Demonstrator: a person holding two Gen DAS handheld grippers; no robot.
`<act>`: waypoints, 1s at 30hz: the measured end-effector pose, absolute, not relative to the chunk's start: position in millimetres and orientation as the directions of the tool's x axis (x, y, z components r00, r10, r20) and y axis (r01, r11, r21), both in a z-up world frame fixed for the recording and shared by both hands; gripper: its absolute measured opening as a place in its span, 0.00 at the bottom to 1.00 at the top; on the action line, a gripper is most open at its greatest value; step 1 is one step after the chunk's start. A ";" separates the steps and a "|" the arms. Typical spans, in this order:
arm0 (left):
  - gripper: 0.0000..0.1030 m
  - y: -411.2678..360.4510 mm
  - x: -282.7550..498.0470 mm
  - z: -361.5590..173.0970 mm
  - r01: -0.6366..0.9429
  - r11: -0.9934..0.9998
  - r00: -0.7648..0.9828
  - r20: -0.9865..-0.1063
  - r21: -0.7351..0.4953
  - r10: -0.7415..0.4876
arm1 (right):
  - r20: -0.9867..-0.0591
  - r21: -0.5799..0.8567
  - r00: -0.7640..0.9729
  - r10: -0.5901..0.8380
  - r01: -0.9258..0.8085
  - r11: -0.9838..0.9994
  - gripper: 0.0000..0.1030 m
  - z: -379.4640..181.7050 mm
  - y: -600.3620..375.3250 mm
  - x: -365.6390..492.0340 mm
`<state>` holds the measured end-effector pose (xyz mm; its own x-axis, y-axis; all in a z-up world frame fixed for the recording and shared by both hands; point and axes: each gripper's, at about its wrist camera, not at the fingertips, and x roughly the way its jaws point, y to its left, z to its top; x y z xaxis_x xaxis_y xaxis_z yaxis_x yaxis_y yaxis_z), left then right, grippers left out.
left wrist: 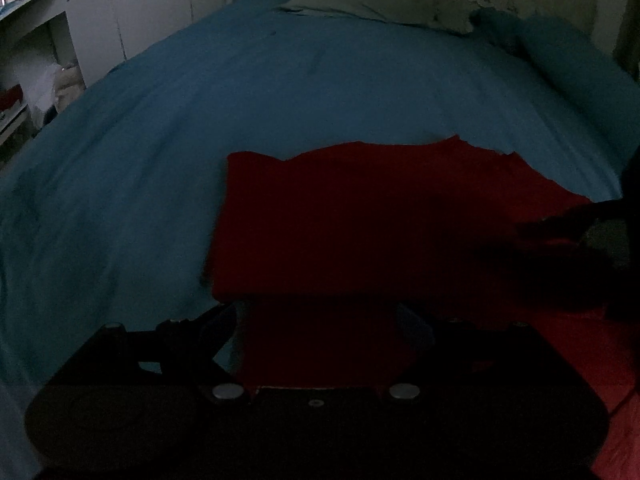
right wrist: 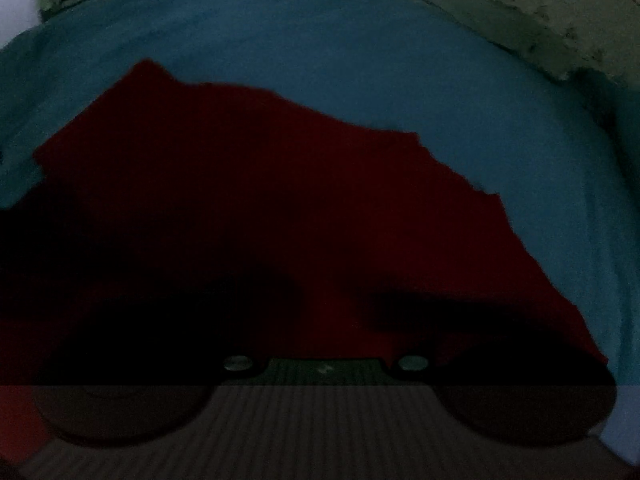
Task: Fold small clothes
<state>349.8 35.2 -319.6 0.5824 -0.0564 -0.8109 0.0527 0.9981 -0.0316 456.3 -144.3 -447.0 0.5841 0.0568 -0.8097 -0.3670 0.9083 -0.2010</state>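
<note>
The left gripper [left wrist: 316, 320] is seen with its jaws spread wide, the red garment [left wrist: 360, 220] lying between and under them but not pinched. The right gripper [right wrist: 324, 320] is lost in shadow in its own view; its fingers cannot be made out there, and whether the cloth is nipped cannot be told, though the jaws are taken to be nearly pressed together. In the left wrist view a dark shape at the right edge, presumably that gripper, is seen low over the garment's right side. The garment is spread on the blue bedsheet [left wrist: 200, 120], partly folded by the look of its straight left edge, while its far edge runs ragged and uneven. A pale pillow [left wrist: 380, 4] lies well apart at the head of the bed. For the fold in hand to be done well, the near edge should be caught by both jaws at matching points, only one layer being taken up, and the cloth should be carried over evenly so that the far edge is met squarely and no sheet is gathered with it.
</note>
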 end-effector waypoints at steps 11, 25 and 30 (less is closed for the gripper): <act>0.88 51.9 355.2 -321.6 0.055 0.994 0.561 -0.821 -0.092 -0.106 | -0.784 0.271 0.611 0.110 0.176 0.946 0.63 -455.8 -251.3 419.3; 0.87 54.3 358.4 -327.3 0.066 0.992 0.534 -0.835 -0.112 -0.130 | -0.780 0.308 0.625 0.034 0.337 0.890 0.20 -450.3 -260.8 443.5; 0.87 53.5 358.7 -325.8 0.085 0.990 0.539 -0.831 -0.110 -0.139 | -0.683 0.181 0.729 -0.047 0.231 0.956 0.19 -401.1 -259.0 429.9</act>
<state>358.7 53.5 -325.8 0.5385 -0.1386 -0.8311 0.0853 0.9903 -0.1098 429.9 -259.0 -401.1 0.7286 -0.0470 -0.6833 0.2314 0.9559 0.1811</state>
